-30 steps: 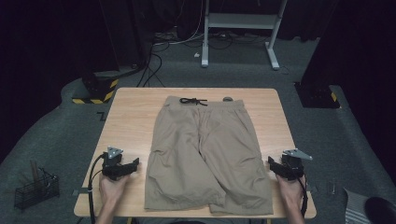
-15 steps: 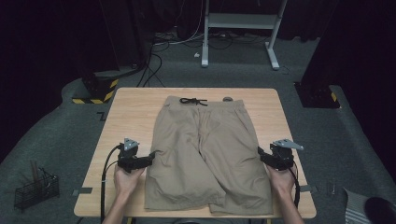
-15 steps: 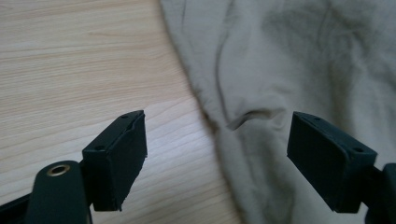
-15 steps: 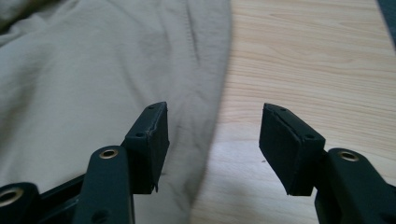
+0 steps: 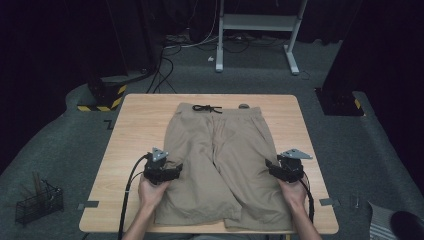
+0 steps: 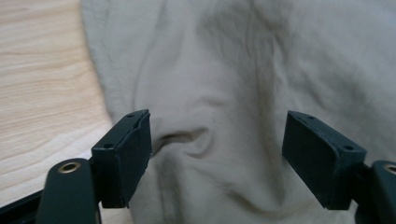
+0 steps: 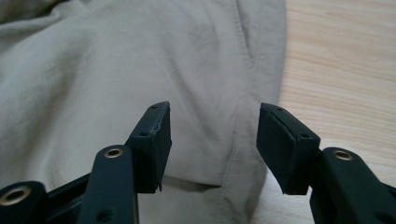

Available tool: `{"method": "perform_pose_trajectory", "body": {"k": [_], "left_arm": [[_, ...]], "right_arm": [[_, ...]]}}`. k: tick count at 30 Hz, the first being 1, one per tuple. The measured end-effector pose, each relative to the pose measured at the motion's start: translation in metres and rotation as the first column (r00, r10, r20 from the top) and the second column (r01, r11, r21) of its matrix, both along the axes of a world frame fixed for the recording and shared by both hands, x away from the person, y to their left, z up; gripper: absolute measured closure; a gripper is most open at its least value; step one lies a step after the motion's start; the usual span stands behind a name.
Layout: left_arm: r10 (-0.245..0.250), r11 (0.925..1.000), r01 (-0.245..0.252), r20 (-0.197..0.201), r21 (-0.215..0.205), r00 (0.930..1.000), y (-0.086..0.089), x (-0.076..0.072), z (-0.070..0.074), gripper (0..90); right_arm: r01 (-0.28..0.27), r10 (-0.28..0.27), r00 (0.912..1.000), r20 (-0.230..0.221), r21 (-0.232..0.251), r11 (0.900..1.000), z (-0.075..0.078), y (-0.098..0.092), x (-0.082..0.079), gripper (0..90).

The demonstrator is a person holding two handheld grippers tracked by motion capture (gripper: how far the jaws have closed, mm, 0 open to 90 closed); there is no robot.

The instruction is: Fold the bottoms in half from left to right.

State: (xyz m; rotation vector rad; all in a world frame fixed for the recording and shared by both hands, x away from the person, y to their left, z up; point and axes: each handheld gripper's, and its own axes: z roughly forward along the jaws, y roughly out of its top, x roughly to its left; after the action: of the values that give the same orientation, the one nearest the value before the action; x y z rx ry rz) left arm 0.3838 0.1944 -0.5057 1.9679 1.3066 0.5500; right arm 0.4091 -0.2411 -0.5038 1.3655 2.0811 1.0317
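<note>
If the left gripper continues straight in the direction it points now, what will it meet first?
Most likely the beige shorts. The left gripper has open jaws that have just been closing, and wrinkled fabric of the near leg lies right ahead between them. Whether the pads already touch the cloth is unclear.

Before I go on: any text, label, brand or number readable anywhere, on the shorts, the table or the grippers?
None can be read.
Shorts: plain khaki cloth, no label or print in sight.
Table: bare wood, no marking.
Left gripper and right gripper: black, unmarked.
Yellow-black striped base on the floor: stripes, no words.
</note>
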Motion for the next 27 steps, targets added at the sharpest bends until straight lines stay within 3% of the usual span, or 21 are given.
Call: {"method": "perform_pose_trajectory", "body": {"k": [7, 8, 10, 17, 22, 26, 27], "left_arm": [[0.035, 0.9904, -0.031, -0.022, 0.135, 0.9992, 0.007, 0.0, -0.011, 26.5], [0.037, 0.9902, -0.035, -0.017, 0.135, 0.9992, 0.009, -0.001, -0.013, 26.7], [0.042, 0.9946, -0.041, -0.016, 0.095, 0.999, 0.015, -0.004, -0.015, 27.1], [0.08, 0.996, -0.079, -0.02, 0.042, 0.9966, 0.041, -0.014, -0.019, 27.4], [0.105, 0.993, -0.103, -0.039, 0.059, 0.9937, 0.058, -0.021, -0.016, 29.1], [0.093, 0.9926, -0.089, -0.046, 0.082, 0.9946, 0.055, -0.021, -0.012, 31.5], [0.076, 0.9967, -0.075, -0.018, 0.031, 0.997, 0.051, -0.019, -0.006, 30.7]], "right_arm": [[-0.02, 0.017, 0.9975, -0.068, -0.046, 0.999, -0.015, 0.005, 0.005, 44.6], [-0.022, 0.018, 0.9975, -0.069, -0.056, 0.998, -0.016, 0.005, 0.004, 44.7], [-0.027, 0.023, 0.9984, -0.051, -0.079, 0.997, -0.018, 0.006, 0.002, 44.7], [-0.036, 0.033, 0.9983, -0.047, -0.075, 0.997, -0.018, 0.0, -0.006, 44.6], [-0.035, 0.032, 0.9984, -0.046, -0.077, 0.996, -0.018, -0.009, -0.013, 44.6], [-0.03, 0.025, 0.9977, -0.063, -0.09, 0.995, -0.016, -0.008, -0.014, 44.6], [-0.024, 0.018, 0.9984, -0.053, -0.117, 0.993, -0.012, -0.003, -0.013, 44.3]]}}
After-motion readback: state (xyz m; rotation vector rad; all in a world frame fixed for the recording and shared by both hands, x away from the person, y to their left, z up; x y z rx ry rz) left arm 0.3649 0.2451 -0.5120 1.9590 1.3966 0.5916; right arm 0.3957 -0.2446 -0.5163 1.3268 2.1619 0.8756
